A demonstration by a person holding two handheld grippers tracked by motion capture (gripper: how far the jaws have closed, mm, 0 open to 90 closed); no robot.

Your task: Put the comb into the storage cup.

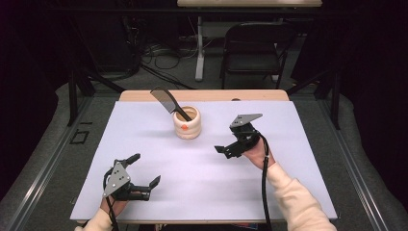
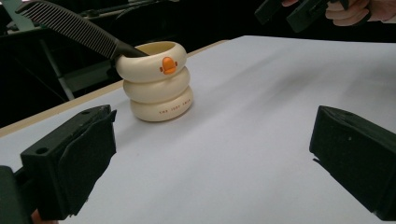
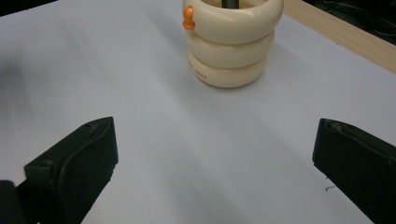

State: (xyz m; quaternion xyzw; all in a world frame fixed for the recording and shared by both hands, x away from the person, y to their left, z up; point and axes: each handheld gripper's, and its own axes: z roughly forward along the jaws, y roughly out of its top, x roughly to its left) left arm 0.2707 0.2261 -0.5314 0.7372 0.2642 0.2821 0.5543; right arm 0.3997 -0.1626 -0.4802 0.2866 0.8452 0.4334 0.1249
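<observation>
1. Both claws stand wide and empty. The right claw (image 1: 226, 149) hangs just over the sheet, near the cup on its right, jaws turned toward it. The left claw (image 1: 144, 169) sits low at the near left corner, well apart from the cup. Neither touches anything.

2. Underneath lies the table (image 1: 202, 95), its wooden edge showing along the far side. A pale sheet (image 1: 202, 178) covers nearly all of it, probably to give a plain, even ground for the work.

3. Next in size is the cup (image 1: 187, 126), a cream holder shaped like three stacked rings, with a small orange knob (image 2: 168, 65) on the top ring. It stands upright on the sheet, toward the far edge and near the middle, between the lines along which the two claws point. The right gripper view looks straight at it, so that claw seems the one aimed at the job.

4. Inside the cup rests the comb (image 1: 166, 100), black, handle down and teeth up. It leans to the far left against the rim because the cup's mouth is wider than the handle. The toothed end sticks well out, which leaves plenty to grip.

5. Judging by the layout, the comb either has just gone in or is about to come out. Pulling along its lean would keep the cup from tipping.
</observation>
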